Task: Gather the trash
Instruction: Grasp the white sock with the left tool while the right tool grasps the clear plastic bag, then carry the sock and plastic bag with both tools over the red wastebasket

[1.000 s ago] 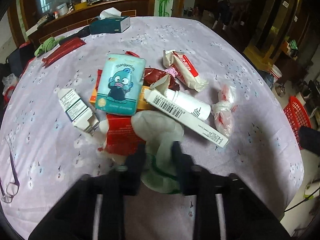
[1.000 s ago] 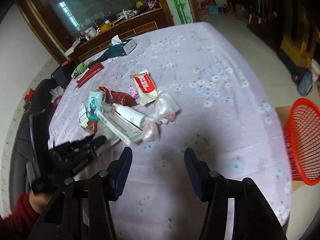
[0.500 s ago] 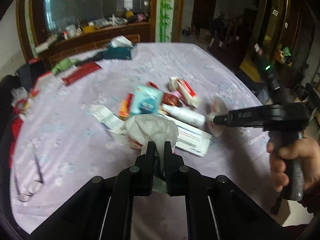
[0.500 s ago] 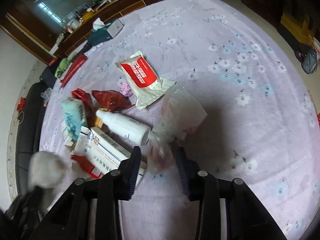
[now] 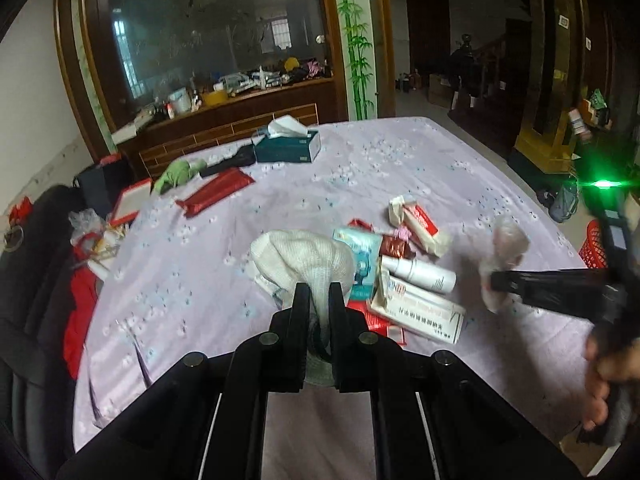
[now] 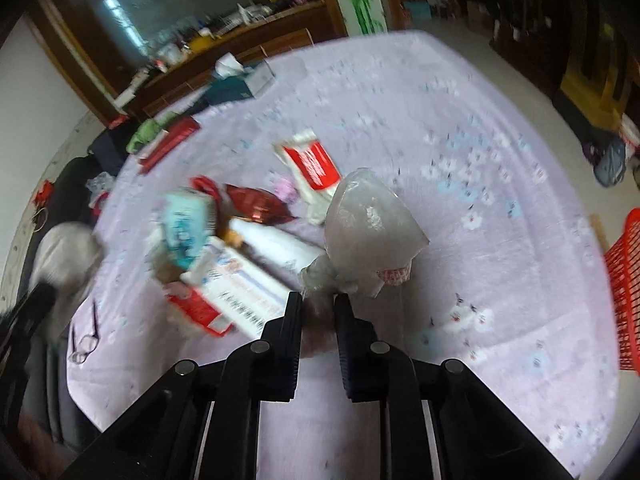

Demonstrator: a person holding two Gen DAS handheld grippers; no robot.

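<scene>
Above the near edge of the table [image 5: 400,160], the left gripper [image 5: 319,304] is clamped on a white sock [image 5: 304,258] lifted clear of the cloth. Mid-table lies the litter: a teal packet [image 5: 362,254], a white bottle [image 5: 420,274], a long white box [image 5: 420,310] and a red-and-white pack [image 5: 424,226]. Toward the right edge, the right gripper [image 6: 317,308] pinches a clear plastic bag [image 6: 370,224], raised. Off the right edge stands a red basket [image 6: 624,280].
</scene>
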